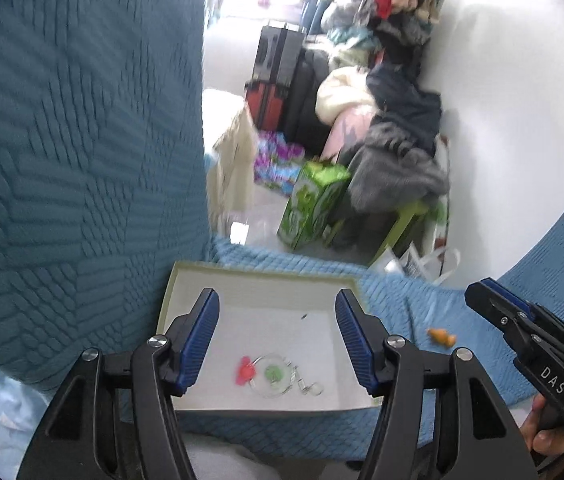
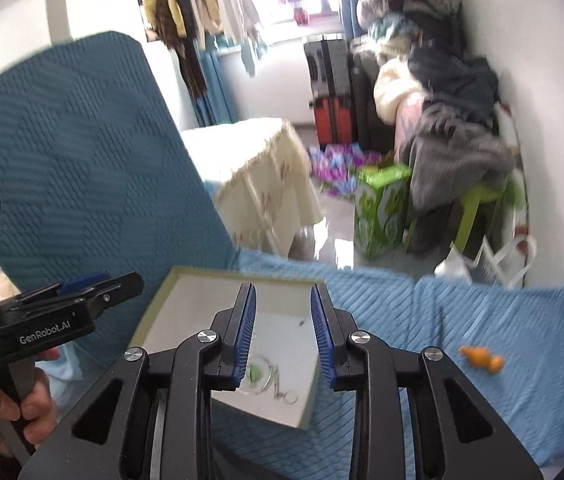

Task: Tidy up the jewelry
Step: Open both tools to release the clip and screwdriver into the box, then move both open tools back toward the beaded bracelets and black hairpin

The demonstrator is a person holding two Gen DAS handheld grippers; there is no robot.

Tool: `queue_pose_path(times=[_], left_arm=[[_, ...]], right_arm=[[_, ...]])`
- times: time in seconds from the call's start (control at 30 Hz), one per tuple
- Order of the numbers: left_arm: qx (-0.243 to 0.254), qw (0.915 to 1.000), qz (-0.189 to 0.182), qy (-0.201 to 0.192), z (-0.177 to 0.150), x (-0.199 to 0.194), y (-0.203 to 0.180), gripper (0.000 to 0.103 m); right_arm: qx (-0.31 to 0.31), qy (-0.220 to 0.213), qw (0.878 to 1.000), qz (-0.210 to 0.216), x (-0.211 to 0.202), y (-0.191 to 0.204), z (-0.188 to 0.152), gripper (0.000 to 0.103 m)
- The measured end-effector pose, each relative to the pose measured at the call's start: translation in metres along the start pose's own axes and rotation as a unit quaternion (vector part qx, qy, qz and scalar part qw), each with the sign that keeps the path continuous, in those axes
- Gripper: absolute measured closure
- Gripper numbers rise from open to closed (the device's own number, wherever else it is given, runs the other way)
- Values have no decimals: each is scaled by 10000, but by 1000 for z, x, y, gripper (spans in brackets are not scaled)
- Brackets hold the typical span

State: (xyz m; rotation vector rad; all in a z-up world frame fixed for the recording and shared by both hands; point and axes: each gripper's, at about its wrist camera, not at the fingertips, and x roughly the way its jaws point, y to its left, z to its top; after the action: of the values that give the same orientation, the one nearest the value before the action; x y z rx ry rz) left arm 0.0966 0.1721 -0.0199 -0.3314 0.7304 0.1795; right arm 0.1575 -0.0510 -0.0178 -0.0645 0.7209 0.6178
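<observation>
A shallow white box (image 1: 186, 280) with a pale green rim lies on the blue quilted sofa seat. In it lie a clear ring with a green charm (image 1: 273, 374), a red charm (image 1: 244, 369) and small silver clasps (image 1: 307, 386). My left gripper (image 1: 278, 320) is open and empty, above the box. My right gripper (image 2: 282, 320) is open and empty above the same box (image 2: 166, 300); the ring (image 2: 258, 374) lies between its fingers. An orange trinket (image 1: 441, 335) lies on the seat right of the box, also in the right wrist view (image 2: 481, 357).
The blue sofa backrest (image 1: 74, 160) rises on the left. Beyond the seat edge stand a green carton (image 2: 381, 212), a cloth-covered table (image 2: 266, 168), suitcases (image 2: 329, 88), a clothes pile (image 2: 449, 128) and a green stool (image 2: 477, 200).
</observation>
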Motion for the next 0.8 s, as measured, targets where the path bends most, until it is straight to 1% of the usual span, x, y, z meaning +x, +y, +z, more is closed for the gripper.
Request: queue_pose_path(times=[0.1, 0.2, 0.23, 0.33, 0.43, 0.5, 0.57, 0.63, 0.8], left_arm=[[32, 9997, -138, -200, 5, -17, -14, 42], [49, 9991, -240, -344, 3, -28, -29, 42], [66, 9988, -317, -358, 1, -29, -35, 42], [135, 9984, -392, -374, -7, -31, -53, 42], [243, 9975, -594, -300, -12, -29, -72, 42], [357, 9971, -623, -267, -17, -27, -86, 42], [374, 9964, -726, -223, -23, -24, -96, 42], [362, 9952, -879, -223, -33, -21, -105, 42], [456, 9940, -997, -2, -58, -3, -127, 42]], right_arm=[[-8, -198, 9998, -22, -21, -6, 8, 77], [15, -348, 9994, -47, -37, -15, 11, 77], [26, -375, 9993, -71, -41, -18, 10, 77], [86, -456, 9988, -148, -54, -31, 6, 77], [146, -524, 9982, -264, -65, -44, 1, 77], [150, -563, 9977, -355, -71, -54, -5, 77], [153, -617, 9969, -467, -78, -63, -13, 77], [212, -652, 9964, -491, -85, -75, -24, 77], [389, -534, 9953, -701, -90, -107, -58, 77]])
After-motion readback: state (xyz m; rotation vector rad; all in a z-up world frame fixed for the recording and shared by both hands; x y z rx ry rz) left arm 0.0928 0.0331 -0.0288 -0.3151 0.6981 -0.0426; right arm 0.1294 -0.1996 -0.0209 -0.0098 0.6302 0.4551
